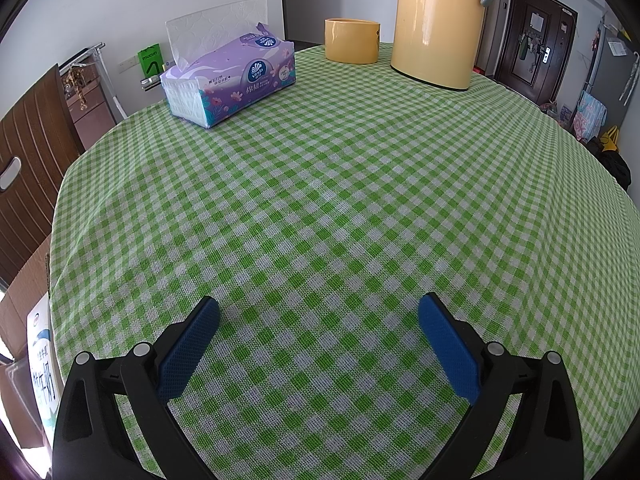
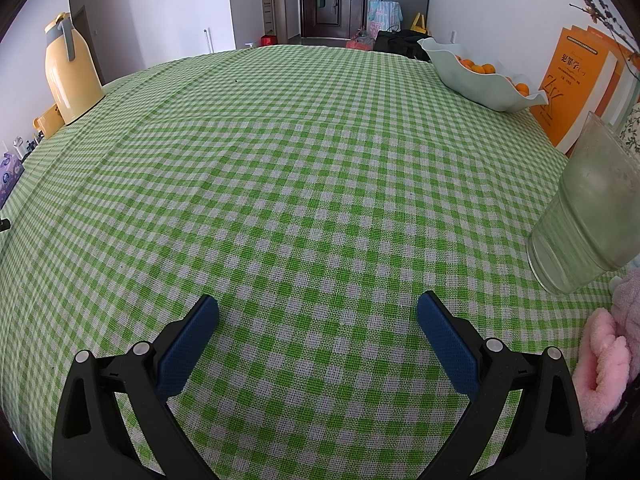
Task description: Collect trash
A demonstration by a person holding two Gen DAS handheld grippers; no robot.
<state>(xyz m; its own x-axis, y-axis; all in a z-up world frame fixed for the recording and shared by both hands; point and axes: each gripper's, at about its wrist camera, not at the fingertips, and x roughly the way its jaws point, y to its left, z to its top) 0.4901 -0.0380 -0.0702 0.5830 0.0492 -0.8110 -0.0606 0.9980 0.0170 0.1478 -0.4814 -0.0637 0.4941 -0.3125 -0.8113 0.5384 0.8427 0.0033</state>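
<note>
The green-and-white checked tablecloth point(image 1: 340, 200) carries a tall yellow thermos jug point(image 1: 436, 20), a purple soft-pack of tissues point(image 1: 232, 76) and a clear ribbed plastic cup point(image 2: 588, 208). No trash shows in either view. The left gripper point(image 1: 319, 314) and right gripper point(image 2: 318, 312) hover wide apart, holding nothing; scraps would likely be light and crushable, best pinched mid-body.

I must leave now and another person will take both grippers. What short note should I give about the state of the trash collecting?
Left gripper: open, holds nothing, low over the green checked tablecloth.
Right gripper: open, holds nothing, also over the cloth.
On the table: tissue pack, yellow cup, yellow thermos, fruit bowl, plastic cup, orange books, pink plush item.
Done: cannot tell; no trash or bin is visible in either view.
Left: look around for trash outside these views.
</note>
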